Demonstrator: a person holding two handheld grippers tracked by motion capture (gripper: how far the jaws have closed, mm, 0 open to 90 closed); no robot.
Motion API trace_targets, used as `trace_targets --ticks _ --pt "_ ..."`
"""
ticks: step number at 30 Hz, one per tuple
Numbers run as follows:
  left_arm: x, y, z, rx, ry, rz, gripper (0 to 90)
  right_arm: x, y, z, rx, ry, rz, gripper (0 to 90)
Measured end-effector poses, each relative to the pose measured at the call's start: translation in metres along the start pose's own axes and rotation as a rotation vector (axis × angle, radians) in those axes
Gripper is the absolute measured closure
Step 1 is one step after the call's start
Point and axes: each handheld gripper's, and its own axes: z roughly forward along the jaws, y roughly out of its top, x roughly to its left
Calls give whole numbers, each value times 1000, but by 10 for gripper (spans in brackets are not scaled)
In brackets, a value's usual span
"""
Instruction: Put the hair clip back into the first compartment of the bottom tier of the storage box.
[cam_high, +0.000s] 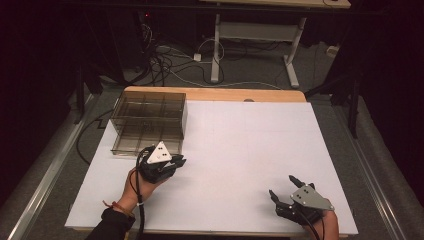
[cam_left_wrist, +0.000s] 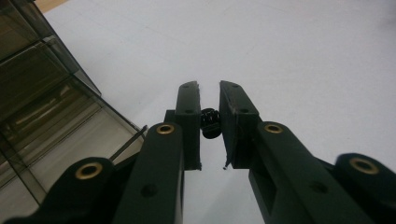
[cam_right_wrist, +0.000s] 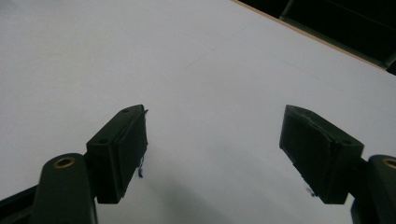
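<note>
My left gripper (cam_high: 179, 161) sits at the front left of the white table (cam_high: 250, 145), just in front of a smoky clear compartment box (cam_high: 149, 120). In the left gripper view its jaws (cam_left_wrist: 208, 87) stand nearly together, pinching a small black ribbed part (cam_left_wrist: 210, 122) low between them; what the part is I cannot tell. The box (cam_left_wrist: 42, 98) lies close on that view's left, its dividers visible. My right gripper (cam_high: 282, 186) rests at the front right, open, with bare white surface between its jaws (cam_right_wrist: 212, 122).
A wooden table edge (cam_high: 215, 94) shows behind the white sheet. Beyond it are a desk's white legs (cam_high: 216, 50) and several cables on the floor (cam_high: 170, 65). A metal rail (cam_high: 55, 165) runs along the table's left side.
</note>
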Motion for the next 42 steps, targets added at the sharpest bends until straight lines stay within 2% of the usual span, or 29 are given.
trace_targets --ticks 30,42 --pt "27 -5 -32 -65 75 -50 766 0 0 0 1 -1 -6 235" --pt "36 -10 -42 -75 106 -59 765 0 0 0 4 -1 -6 235"
